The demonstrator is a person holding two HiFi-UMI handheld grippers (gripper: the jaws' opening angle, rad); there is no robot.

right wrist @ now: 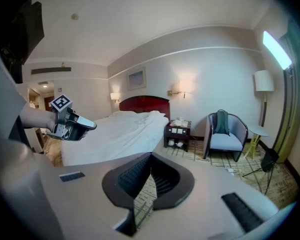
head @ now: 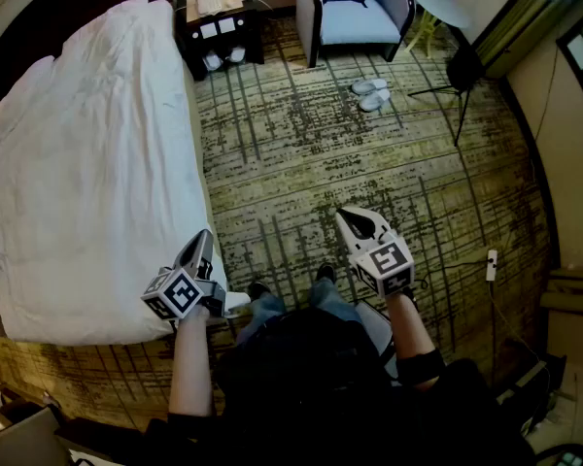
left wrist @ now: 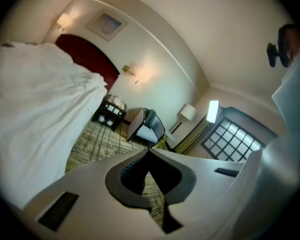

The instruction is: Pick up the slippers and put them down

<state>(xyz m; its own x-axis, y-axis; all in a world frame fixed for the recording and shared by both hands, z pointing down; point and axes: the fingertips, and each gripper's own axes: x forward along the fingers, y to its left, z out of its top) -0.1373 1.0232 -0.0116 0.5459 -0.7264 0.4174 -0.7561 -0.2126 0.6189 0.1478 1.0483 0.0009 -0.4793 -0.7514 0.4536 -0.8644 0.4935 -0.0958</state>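
Observation:
A pair of white slippers [head: 372, 93] lies on the patterned carpet in front of the blue armchair [head: 355, 13], far from both grippers. In the right gripper view the slippers [right wrist: 230, 170] show as a small white spot on the floor by the chair. My left gripper [head: 204, 238] is held beside the bed's foot corner, shut and empty. My right gripper [head: 346, 216] hovers over the carpet, also shut with nothing in it. Each gripper's own view shows its jaws meeting, the left gripper [left wrist: 148, 153] and the right gripper [right wrist: 151, 156]. The left gripper [right wrist: 91, 125] also appears in the right gripper view.
A white bed [head: 87, 153] fills the left side. A dark nightstand [head: 219, 27] stands at its head, with white items on its lower shelf. A black tripod [head: 462, 71] and a round side table [head: 445, 8] stand right of the chair. A white power strip [head: 491, 265] lies at the right.

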